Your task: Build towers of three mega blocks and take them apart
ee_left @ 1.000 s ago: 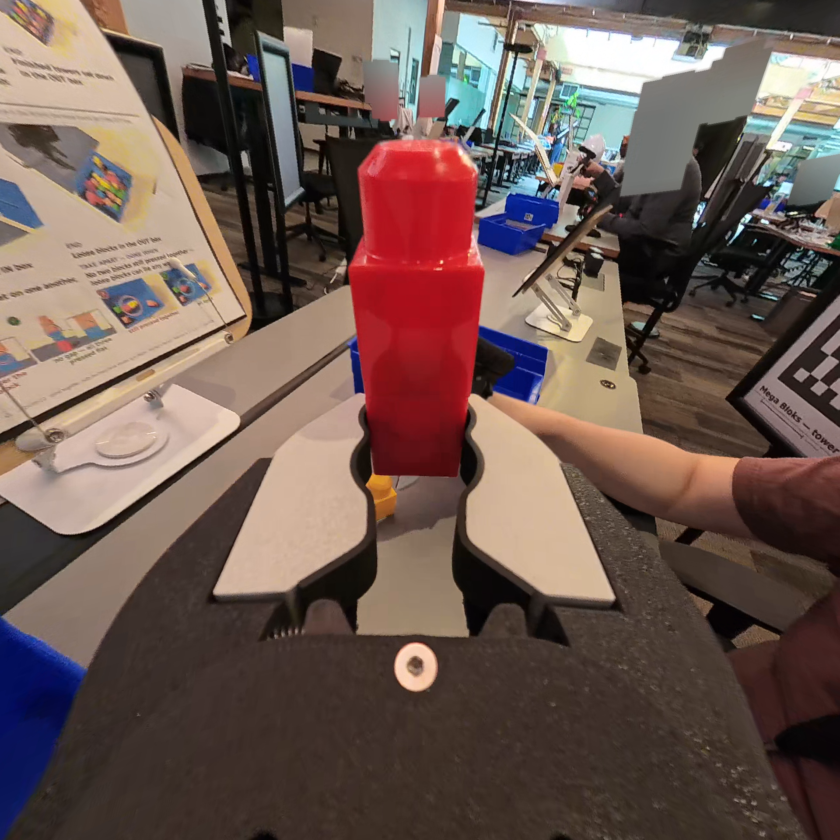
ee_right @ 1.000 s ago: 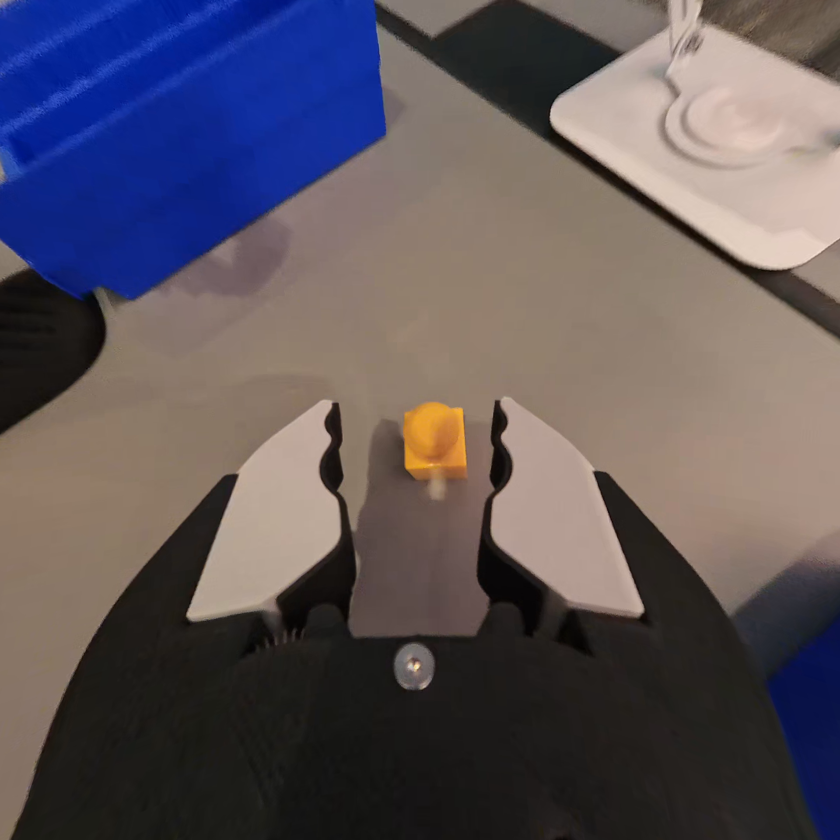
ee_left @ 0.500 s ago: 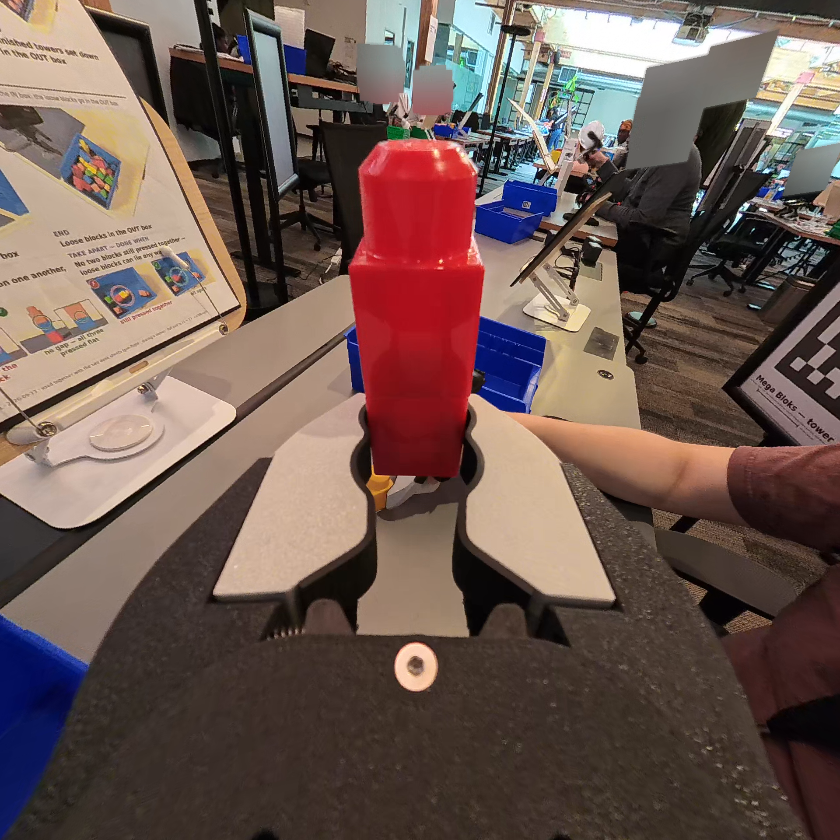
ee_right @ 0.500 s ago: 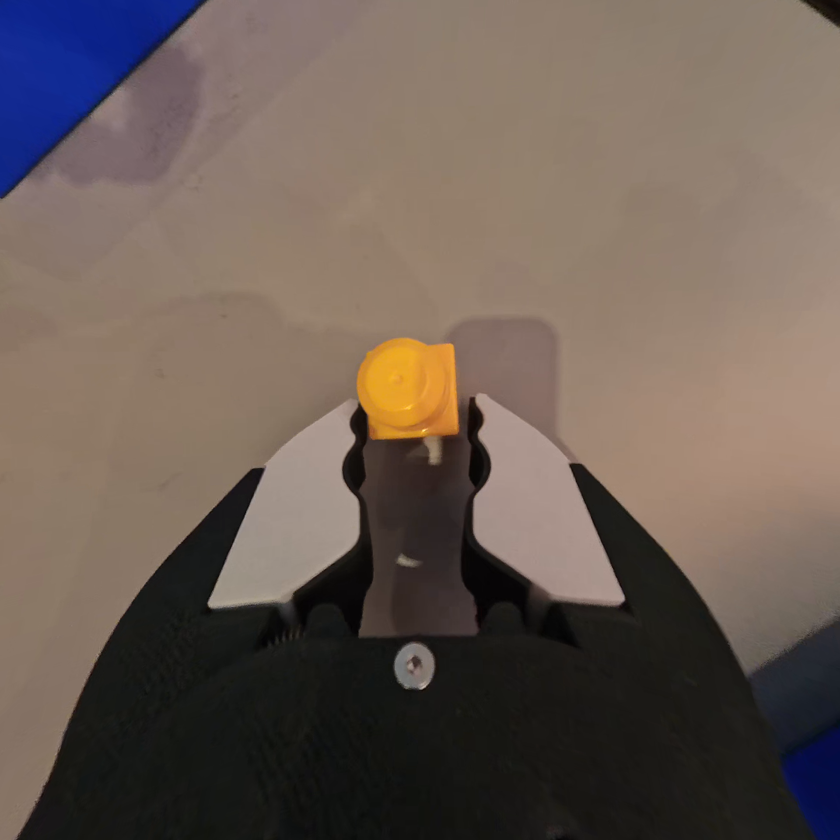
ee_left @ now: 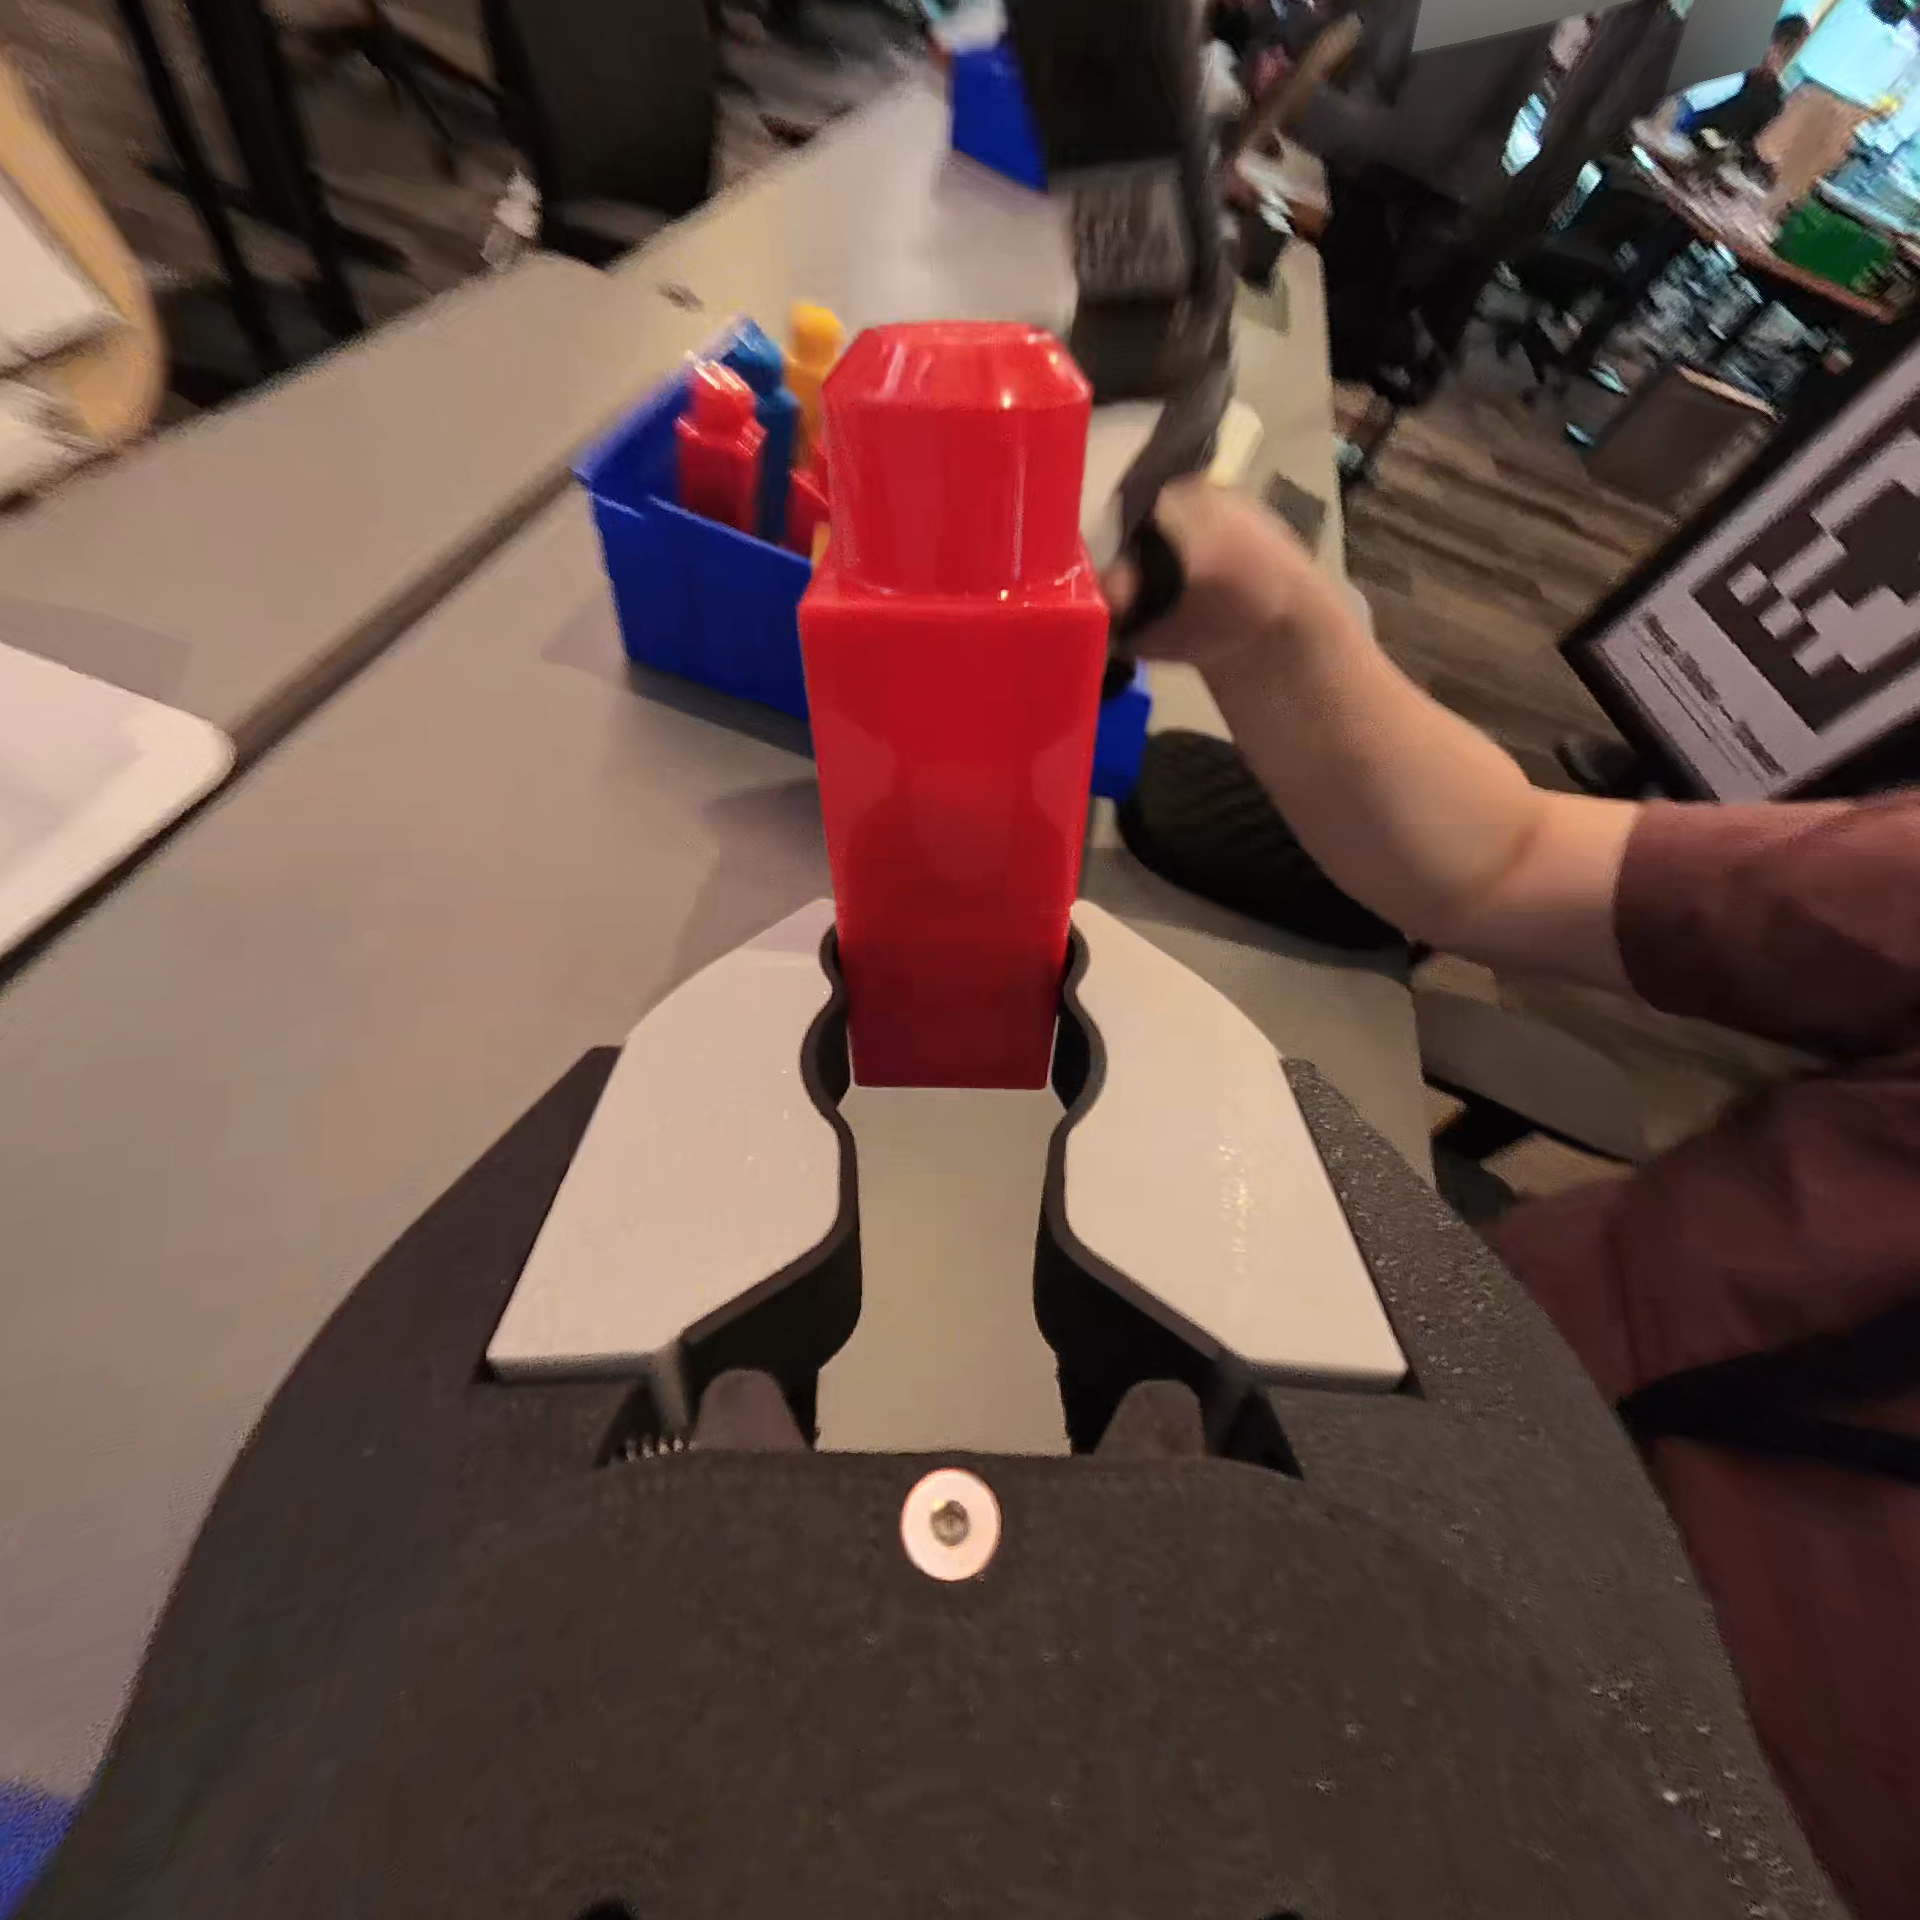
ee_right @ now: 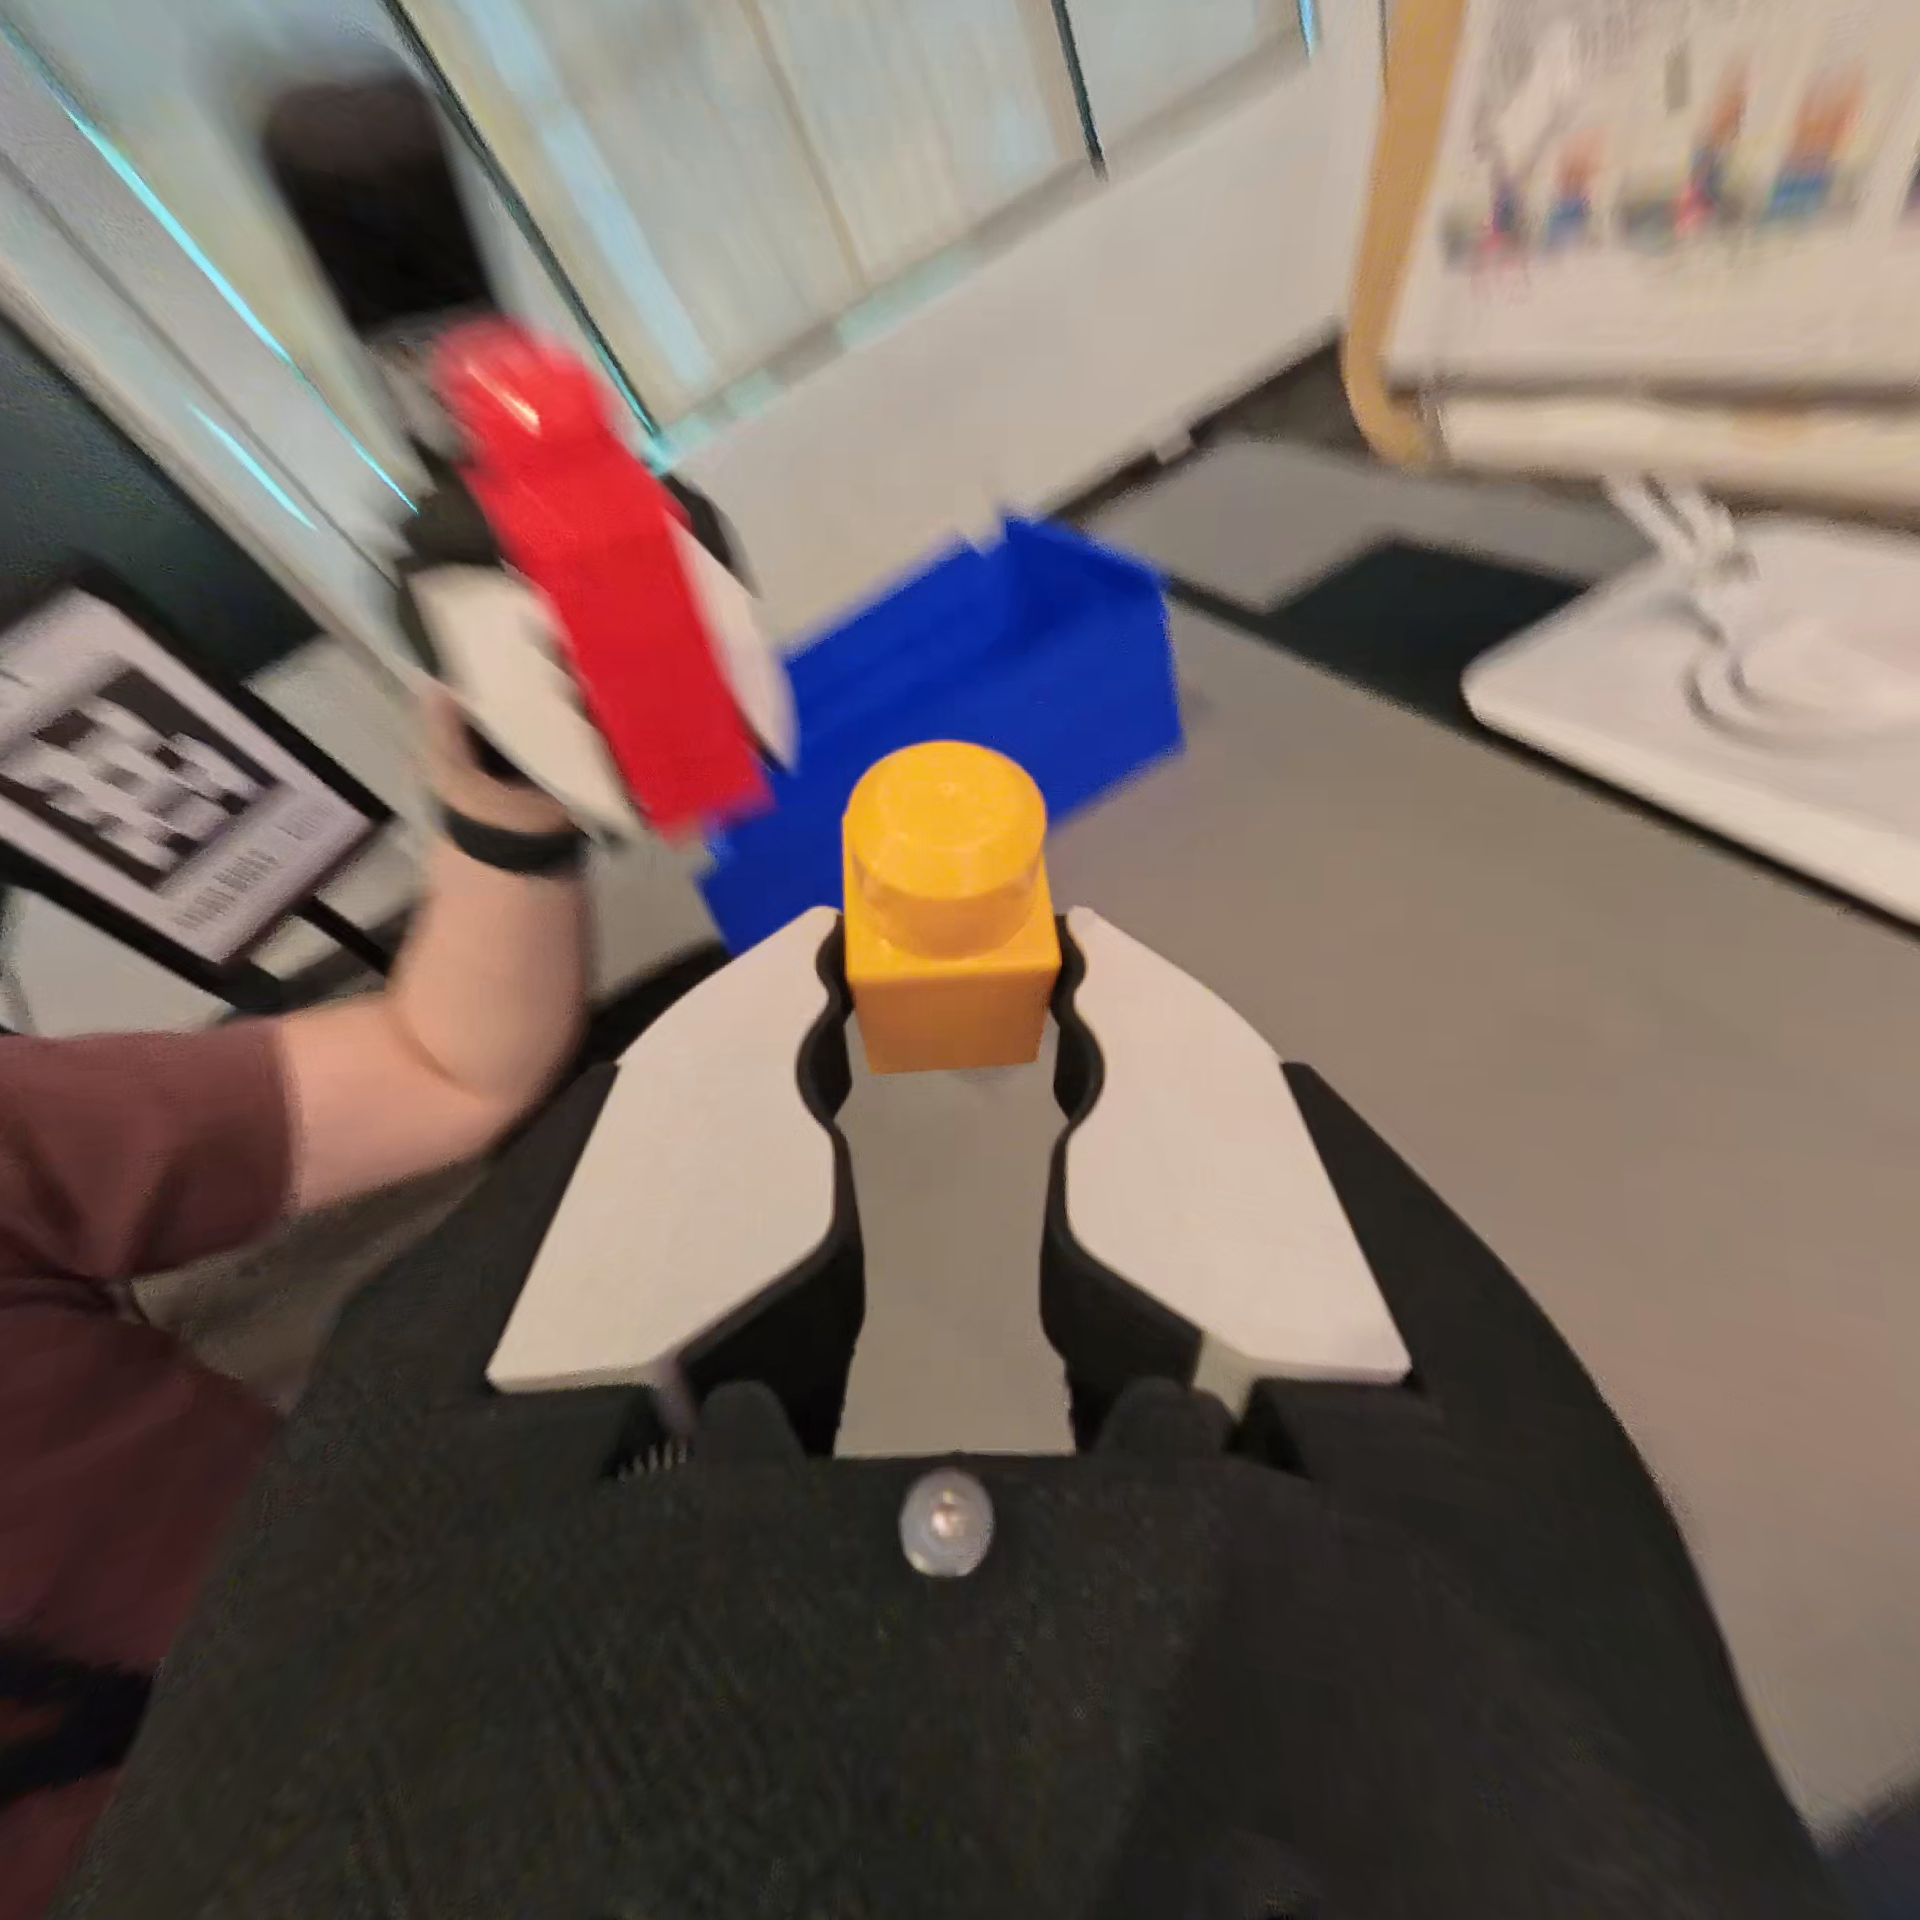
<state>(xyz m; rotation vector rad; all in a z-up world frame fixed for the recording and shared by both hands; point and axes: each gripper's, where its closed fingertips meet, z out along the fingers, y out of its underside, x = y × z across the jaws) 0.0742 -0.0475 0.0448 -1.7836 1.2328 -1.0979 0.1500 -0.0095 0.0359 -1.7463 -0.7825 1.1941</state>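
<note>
Left gripper (ee_left: 951, 997) clamps a tall glossy red block (ee_left: 951, 727), square body with round stud on top, both pads pressed to its lower sides. Right gripper (ee_right: 951, 987) is closed on a small glossy orange block (ee_right: 945, 935), cube with round stud, pads tight on both sides. Fingers (ee_right: 717, 1122) have matte grey faces on grainy black foam-like bodies. Blue plastic bin (ee_left: 696, 592) at 11 o'clock holds blurred red, blue and orange blocks. Smooth grey table (ee_left: 364, 883); blurry office beyond; white stand base (ee_right: 1714, 707) at 2 o'clock.
</note>
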